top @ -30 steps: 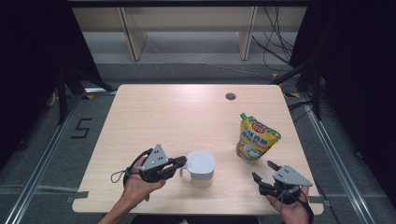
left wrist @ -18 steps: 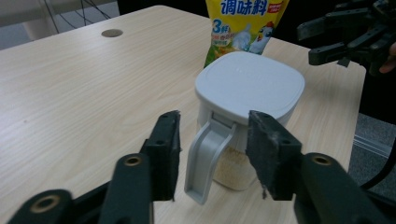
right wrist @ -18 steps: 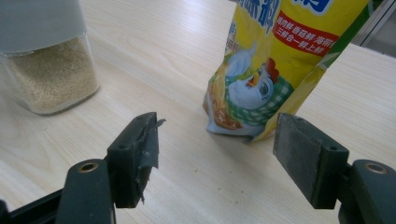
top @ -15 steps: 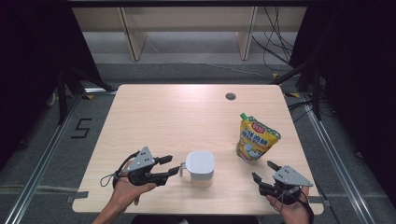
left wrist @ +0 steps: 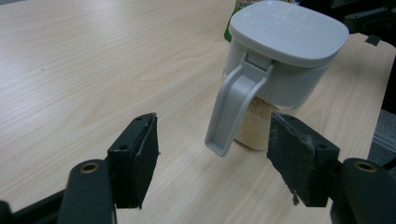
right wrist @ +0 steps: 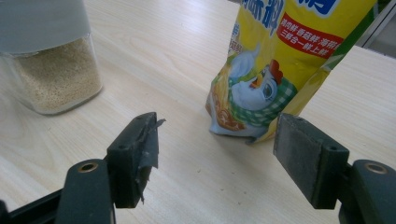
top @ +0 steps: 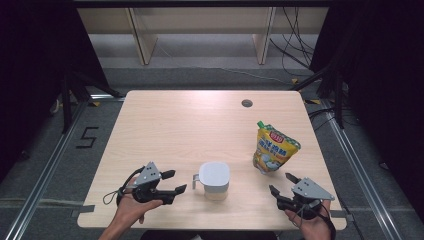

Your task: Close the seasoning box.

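Near the worktop's front edge, the left gripper's jaws have just been opening, held wide and empty beside the jar's handle; the right gripper's are held wide before the pouch.

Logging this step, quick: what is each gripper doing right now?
Left gripper: open, its fingers have just been opening, nothing between them, container ahead.
Right gripper: open, empty, facing the yellow pouch.

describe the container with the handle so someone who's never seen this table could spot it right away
On the light wooden table, look at the near edge, about midway between the two hand-held grippers. There stands a small clear container with a pale grey square lid, a grey handle pointing toward the left gripper, and fine beige grains inside. Its neighbour, the yellow pouch, is soft, printed and has no handle.
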A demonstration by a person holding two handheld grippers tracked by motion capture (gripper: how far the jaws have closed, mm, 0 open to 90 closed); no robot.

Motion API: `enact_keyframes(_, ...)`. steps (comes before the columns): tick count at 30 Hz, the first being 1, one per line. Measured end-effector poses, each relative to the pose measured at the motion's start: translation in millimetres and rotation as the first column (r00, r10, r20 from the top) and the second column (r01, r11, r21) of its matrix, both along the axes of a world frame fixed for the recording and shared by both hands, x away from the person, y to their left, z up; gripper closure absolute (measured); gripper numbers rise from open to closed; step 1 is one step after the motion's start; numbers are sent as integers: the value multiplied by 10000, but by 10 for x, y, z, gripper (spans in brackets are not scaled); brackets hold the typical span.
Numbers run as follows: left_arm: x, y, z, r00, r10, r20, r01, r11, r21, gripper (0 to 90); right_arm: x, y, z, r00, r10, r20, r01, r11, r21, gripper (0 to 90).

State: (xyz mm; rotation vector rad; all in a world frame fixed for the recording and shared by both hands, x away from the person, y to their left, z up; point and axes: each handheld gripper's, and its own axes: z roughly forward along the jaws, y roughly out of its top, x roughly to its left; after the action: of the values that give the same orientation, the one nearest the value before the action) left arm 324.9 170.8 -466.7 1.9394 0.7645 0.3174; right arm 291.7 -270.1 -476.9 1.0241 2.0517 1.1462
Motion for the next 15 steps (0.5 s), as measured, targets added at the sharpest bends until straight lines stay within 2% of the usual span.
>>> enact_keyframes(1, 2, 10, -12, 10000, -63, 15, 63, 10000, 46, 326, -6, -2, 5, 10000, -63, -7, 63, 10000, -67, 320)
enact_keyframes(2, -2, 16, -24, 10000, -62, 3, 62, 9999, 85, 321, 9, -17, 6, 9995, 12, 309, -4, 9997, -246, 320)
enact_keyframes(3, -11, 19, -35, 10000, 30, -37, -30, 9999, 154, 318, 7, -17, 7, 9996, -17, 297, 24, 9997, -250, 320)
enact_keyframes(4, -10, 30, -50, 10000, -15, -28, 15, 9998, 202, 315, -2, -8, 4, 10000, -4, 25, 4, 9999, -118, 320)
enact_keyframes(6, -16, 47, -80, 9997, 108, -206, -105, 9999, 118, 305, -7, -3, 5, 10000, -55, -13, 55, 10000, -76, 320)
enact_keyframes(7, -15, 63, -81, 9998, 103, -164, -98, 9996, 277, 304, -6, -3, 5, 10000, -59, -13, 59, 10000, -77, 320)
enact_keyframes(11, -28, 80, -108, 9998, 79, -197, -75, 9997, 212, 301, -10, 2, 7, 10000, -73, -28, 73, 10000, -43, 320)
enact_keyframes(12, -42, 86, -122, 9996, 163, -218, -158, 9996, 235, 301, -7, 1, 8, 10000, -51, 31, 51, 10000, -65, 320)
enact_keyframes(13, -60, 93, -133, 9987, 320, -399, -311, 9993, 230, 299, 5, -9, 9, 9996, 1, 293, 5, 9998, -200, 320)
enact_keyframes(15, -52, 101, -145, 9994, 230, -265, -224, 9995, 215, 296, 5, -14, 11, 9994, 8, 334, 0, 9997, -255, 320)
